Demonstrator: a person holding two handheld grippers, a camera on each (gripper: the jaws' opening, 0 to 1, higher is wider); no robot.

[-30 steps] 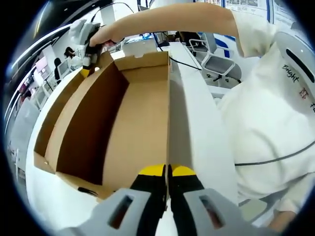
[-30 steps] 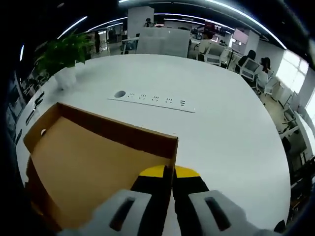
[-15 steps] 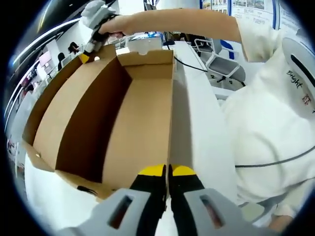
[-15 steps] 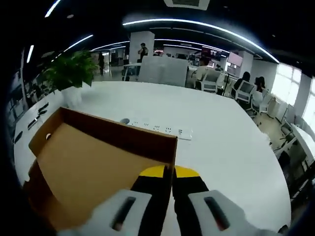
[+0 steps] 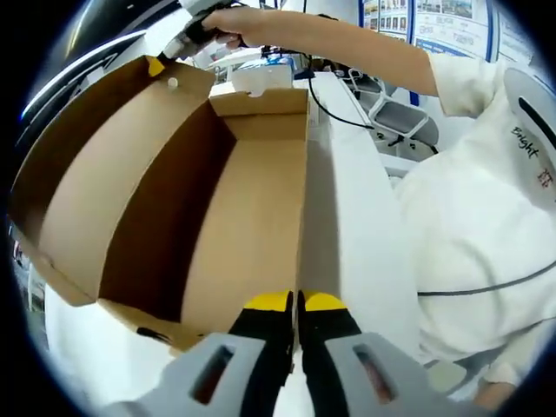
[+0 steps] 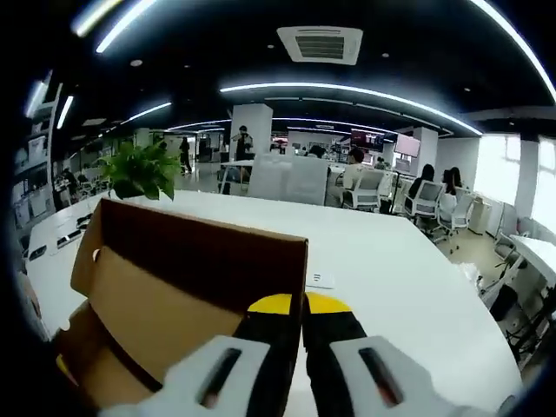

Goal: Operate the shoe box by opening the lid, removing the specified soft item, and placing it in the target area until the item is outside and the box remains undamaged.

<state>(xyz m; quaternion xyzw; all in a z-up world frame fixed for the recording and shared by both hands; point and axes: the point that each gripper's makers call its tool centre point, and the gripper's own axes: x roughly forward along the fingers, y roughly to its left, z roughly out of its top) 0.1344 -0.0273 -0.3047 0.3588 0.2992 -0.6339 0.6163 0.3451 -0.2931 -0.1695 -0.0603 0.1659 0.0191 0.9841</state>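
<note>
Shoe box (image 5: pixel 248 217) fills the left and centre of your left gripper view, a brown cardboard box whose bare inner floor runs from the lower centre up toward the top of the frame. Its lid (image 5: pixel 95 182) stands raised on the left side of that frame, swung up and tilted outward, inner face toward the camera.

Your left gripper (image 5: pixel 295 304) rises from the bottom centre, its yellow-tipped jaws pressed together on the thin right-hand wall of the box, which passes between the tips.

At the upper left of the same view, your right gripper (image 5: pixel 193 35) pinches the far top corner of the lid, with your hand (image 5: pixel 228 17) around it and your bare forearm stretching across the top of the frame to a white sleeve (image 5: pixel 486 200) on the right.

In your right gripper view, the jaws of that gripper (image 6: pixel 302 304) come up from the bottom centre, closed on the edge of the lid (image 6: pixel 174 287), whose brown panel spreads over the lower left.

A white table (image 6: pixel 408 295) spreads to the right of the lid, and a green potted plant (image 6: pixel 143 169) stands at the middle left.

No soft item can be made out inside the box from these angles.
</note>
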